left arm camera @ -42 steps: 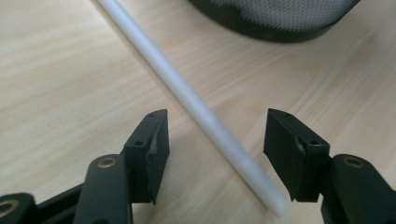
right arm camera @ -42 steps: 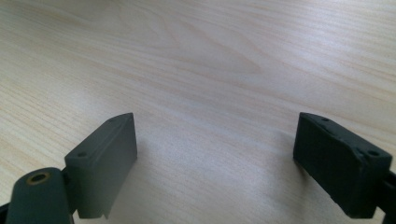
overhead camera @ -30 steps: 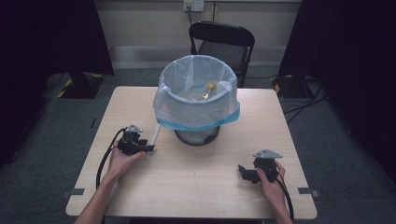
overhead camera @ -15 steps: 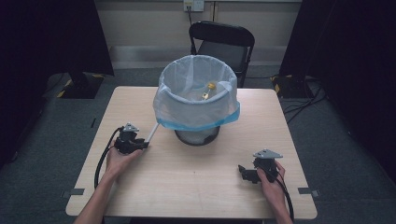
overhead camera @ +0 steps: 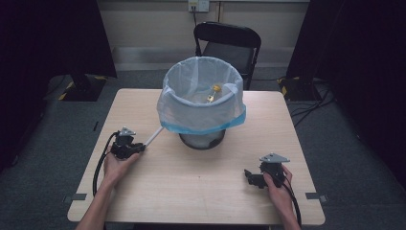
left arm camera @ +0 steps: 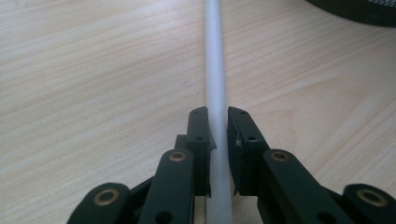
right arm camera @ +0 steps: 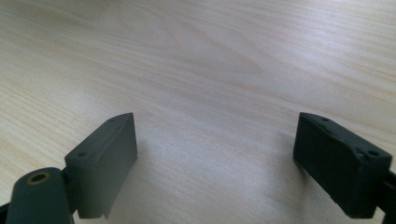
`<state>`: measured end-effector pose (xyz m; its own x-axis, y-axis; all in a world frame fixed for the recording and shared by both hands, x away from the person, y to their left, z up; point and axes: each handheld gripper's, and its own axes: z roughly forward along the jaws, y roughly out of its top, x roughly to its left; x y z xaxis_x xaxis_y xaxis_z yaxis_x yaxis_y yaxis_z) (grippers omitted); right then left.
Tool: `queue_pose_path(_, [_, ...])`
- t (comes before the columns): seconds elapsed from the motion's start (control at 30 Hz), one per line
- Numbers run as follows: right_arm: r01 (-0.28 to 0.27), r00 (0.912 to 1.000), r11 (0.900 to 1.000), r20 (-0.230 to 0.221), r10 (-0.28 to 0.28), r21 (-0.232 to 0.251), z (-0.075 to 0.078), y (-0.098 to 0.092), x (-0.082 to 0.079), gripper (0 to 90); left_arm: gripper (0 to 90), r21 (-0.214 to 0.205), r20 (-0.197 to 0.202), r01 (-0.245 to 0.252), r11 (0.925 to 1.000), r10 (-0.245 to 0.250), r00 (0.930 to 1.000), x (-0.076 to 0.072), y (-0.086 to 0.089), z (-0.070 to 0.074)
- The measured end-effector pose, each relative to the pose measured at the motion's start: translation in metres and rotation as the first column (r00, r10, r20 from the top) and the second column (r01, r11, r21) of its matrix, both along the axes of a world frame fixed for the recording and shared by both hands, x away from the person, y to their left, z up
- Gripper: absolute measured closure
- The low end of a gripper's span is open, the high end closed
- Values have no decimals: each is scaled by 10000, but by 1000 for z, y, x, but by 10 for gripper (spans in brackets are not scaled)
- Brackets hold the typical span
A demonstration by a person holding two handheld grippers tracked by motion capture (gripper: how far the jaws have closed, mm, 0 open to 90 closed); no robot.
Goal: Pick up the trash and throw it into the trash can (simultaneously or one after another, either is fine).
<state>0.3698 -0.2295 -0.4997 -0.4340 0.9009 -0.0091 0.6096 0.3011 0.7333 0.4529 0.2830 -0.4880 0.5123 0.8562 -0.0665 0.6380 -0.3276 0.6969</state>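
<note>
A thin white rod point(overhead camera: 154, 136) lies on the wooden table point(overhead camera: 201, 191), slanting from my left gripper toward the bin's base. My left gripper point(overhead camera: 139, 147) has just been closing and now stands shut on the rod's near end. In the left gripper view the white rod point(left arm camera: 215, 70) runs straight up between the jaws of my left gripper point(left arm camera: 217, 114), whose pads press on both its sides. My right gripper point(overhead camera: 248, 175) rests at the table's front right, open. In the right gripper view, only bare wood shows between the fingertips of my right gripper point(right arm camera: 215, 135).
A mesh bin lined with a white and blue bag point(overhead camera: 201, 103) stands at the table's middle back, with a small yellow item point(overhead camera: 213, 93) inside. A black chair point(overhead camera: 227, 40) stands behind the table. Cables trail from both grippers toward the front edge.
The left hand has shifted slightly to the left at the rod's near end. The right hand and its gripper have kept still.
</note>
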Motion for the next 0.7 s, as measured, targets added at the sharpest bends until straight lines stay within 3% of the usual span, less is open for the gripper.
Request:
queue_pose_path(0.27, [-1, 10000, 10000, 0, 1, 0, 0, 0, 0, 127, 804, -518, -191, -128, 9986, 118, 9997, 2, 6, -1])
queue_pose_path(0.47, [3, 10000, 10000, -1, -3, 1, 0, 0, 0, 127, 804, -958, 16, -293, 9950, 296, 9996, 1, 8, 2])
queue_pose_path(0.7, [2, 10000, 10000, -1, -2, 0, 0, 0, 0, 127, 804, -1475, 265, -555, 9875, 601, 9978, 0, 25, 7])
